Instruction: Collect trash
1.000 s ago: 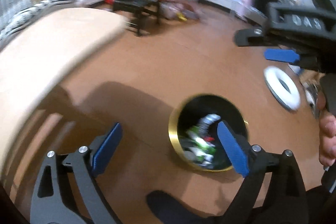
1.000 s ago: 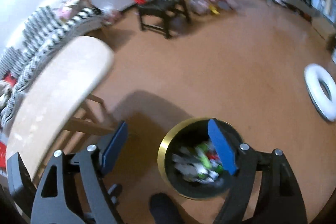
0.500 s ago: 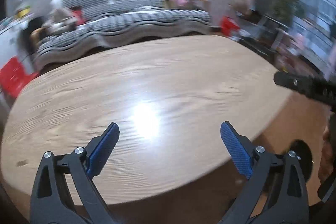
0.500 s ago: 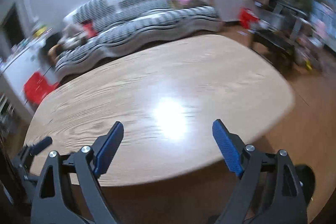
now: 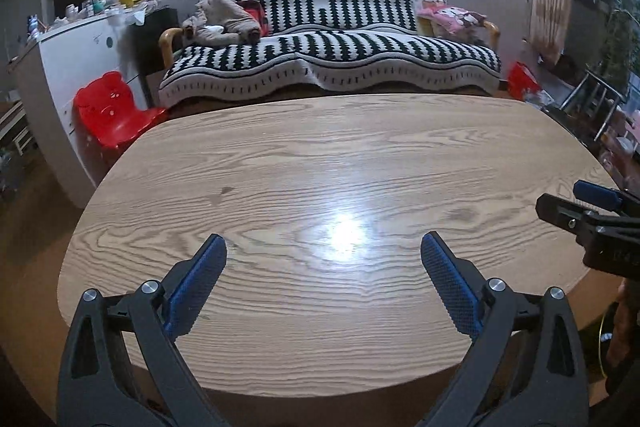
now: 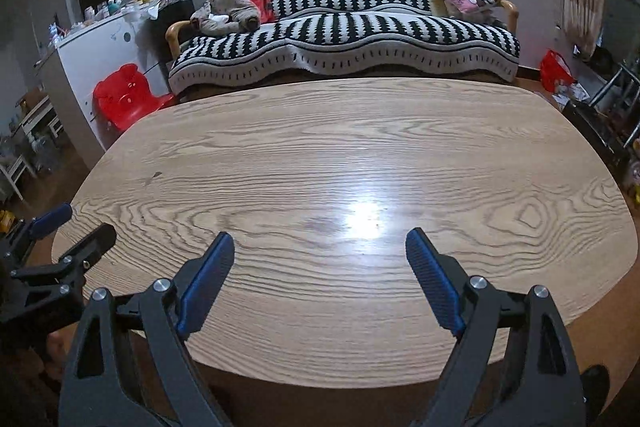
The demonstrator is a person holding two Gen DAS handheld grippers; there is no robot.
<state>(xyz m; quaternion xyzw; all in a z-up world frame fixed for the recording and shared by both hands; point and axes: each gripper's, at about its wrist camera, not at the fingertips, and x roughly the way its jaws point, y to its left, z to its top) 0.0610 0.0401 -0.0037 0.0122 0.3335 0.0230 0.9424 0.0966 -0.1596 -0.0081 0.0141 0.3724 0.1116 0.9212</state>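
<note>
- Left wrist view: the left gripper [image 5: 323, 255] hangs over the near edge of an oval wooden table [image 5: 340, 167], its blue-padded fingers [image 5: 198, 283] spread wide with only bare tabletop between them.
- At the right edge of that view, the right gripper [image 5: 588, 205] pokes in from the side, above the table's right end.
- Right wrist view: the right gripper [image 6: 320, 253] also points down at the table [image 6: 340, 155], jaws standing wide with nothing in them.
- The left gripper [image 6: 68, 231] shows at the left edge of this view, near the table's left end.
- No trash can be made out on the tabletop in either view; a bright glare patch sits on the wood ahead of the fingers.
- Beyond the table stands a black-and-white patterned sofa [image 5: 332, 39] with a pink cushion [image 5: 456, 19] at its right end.
- A red plastic chair [image 5: 112, 111] sits left of the sofa, beside a white cabinet [image 5: 76, 67].
</note>
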